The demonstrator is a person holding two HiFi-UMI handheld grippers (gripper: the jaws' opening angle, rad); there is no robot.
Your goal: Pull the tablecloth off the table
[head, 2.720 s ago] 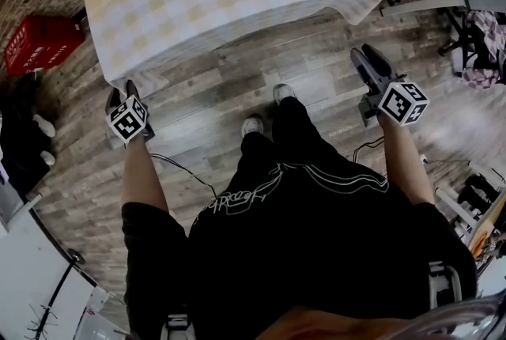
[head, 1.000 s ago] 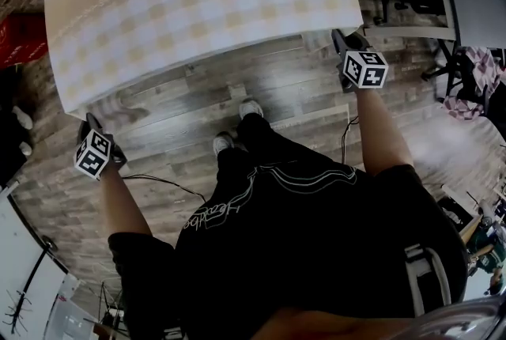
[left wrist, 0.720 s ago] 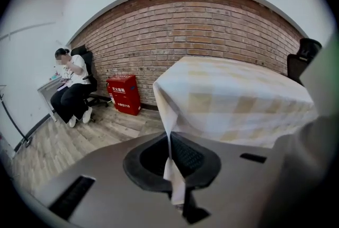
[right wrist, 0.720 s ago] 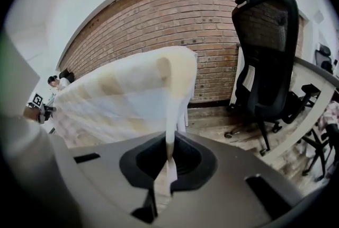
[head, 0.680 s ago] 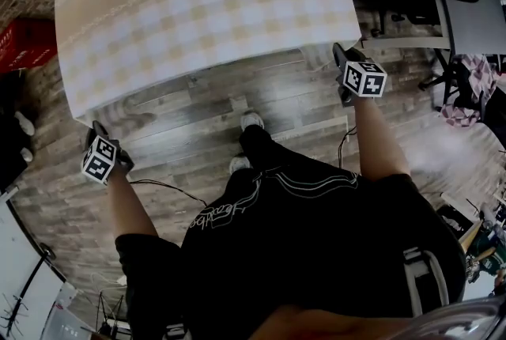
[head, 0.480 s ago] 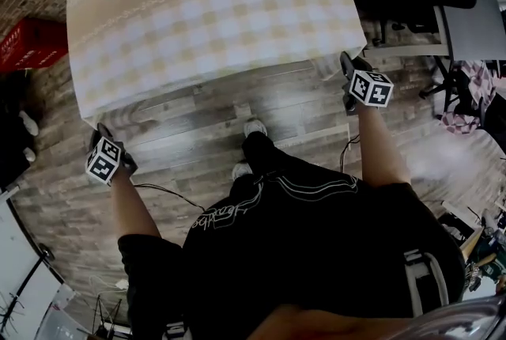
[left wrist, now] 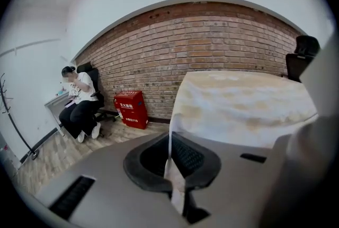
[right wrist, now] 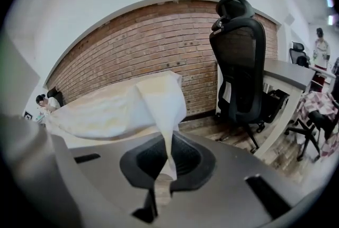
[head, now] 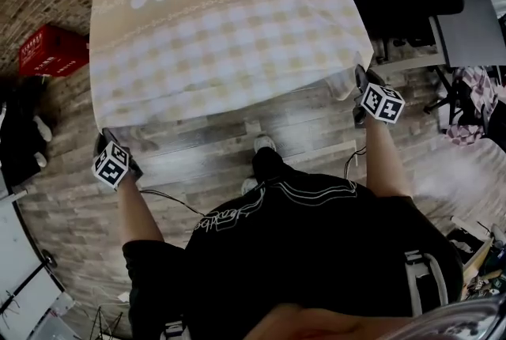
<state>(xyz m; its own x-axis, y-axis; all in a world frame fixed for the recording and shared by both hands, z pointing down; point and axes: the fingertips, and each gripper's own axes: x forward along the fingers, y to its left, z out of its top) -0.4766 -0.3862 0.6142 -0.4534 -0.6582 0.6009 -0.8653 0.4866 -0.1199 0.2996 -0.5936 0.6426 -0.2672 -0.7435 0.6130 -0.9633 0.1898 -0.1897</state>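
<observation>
Tablecloth [head: 221,38] is lying spread at twelve o'clock; I am pinching its near corners, left gripper [head: 105,142] at nine o'clock, right gripper [head: 360,79] at two o'clock, both clamping cloth.

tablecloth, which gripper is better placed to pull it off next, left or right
Neither alone, I'd say. The left gripper is shut on the near left corner of the tablecloth, and the right gripper is shut on its near right corner. Both look equally set, so pulling back together seems best.

Black shirt [head: 316,251], white line print; white sneakers [head: 265,143].
</observation>
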